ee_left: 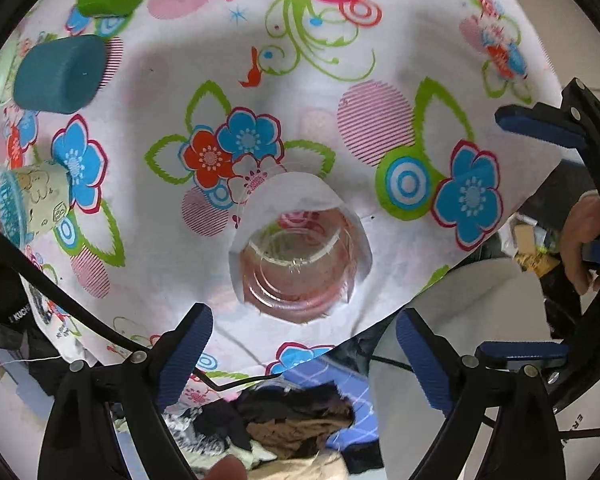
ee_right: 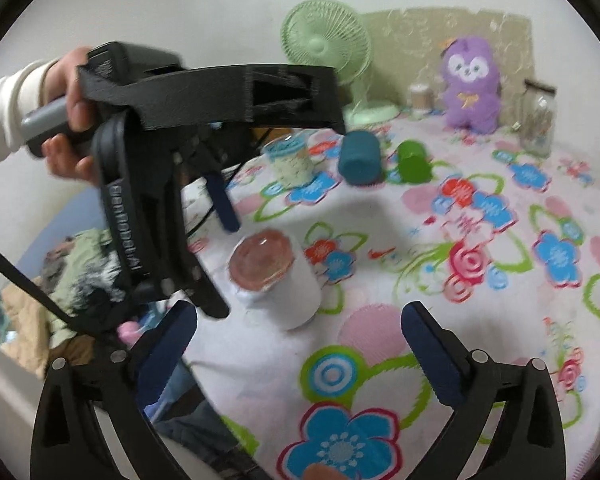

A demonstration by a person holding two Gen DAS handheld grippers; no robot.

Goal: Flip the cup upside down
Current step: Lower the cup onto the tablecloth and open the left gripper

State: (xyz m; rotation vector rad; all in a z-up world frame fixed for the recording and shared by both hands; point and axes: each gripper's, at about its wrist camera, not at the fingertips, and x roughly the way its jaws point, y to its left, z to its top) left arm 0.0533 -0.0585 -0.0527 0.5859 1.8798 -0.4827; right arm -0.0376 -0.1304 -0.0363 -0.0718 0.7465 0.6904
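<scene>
A clear cup with a white paper sleeve [ee_right: 274, 280] stands upside down on the flowered cloth, its pinkish base facing up. In the left wrist view the cup [ee_left: 300, 258] lies straight below, just ahead of my open, empty left gripper [ee_left: 302, 354]. My left gripper also shows in the right wrist view [ee_right: 220, 240], held above and left of the cup. My right gripper [ee_right: 300, 350] is open and empty, a little short of the cup. Its blue fingers [ee_left: 540, 126] show at the right edge of the left wrist view.
A patterned cup [ee_right: 290, 160], a teal cup [ee_right: 358, 158] and a green cup [ee_right: 412, 162] stand at the back of the table [ee_right: 480, 312]. Behind them are a green fan [ee_right: 326, 46], a purple plush toy [ee_right: 470, 82] and a glass jar [ee_right: 538, 120]. The table edge runs left of the cup.
</scene>
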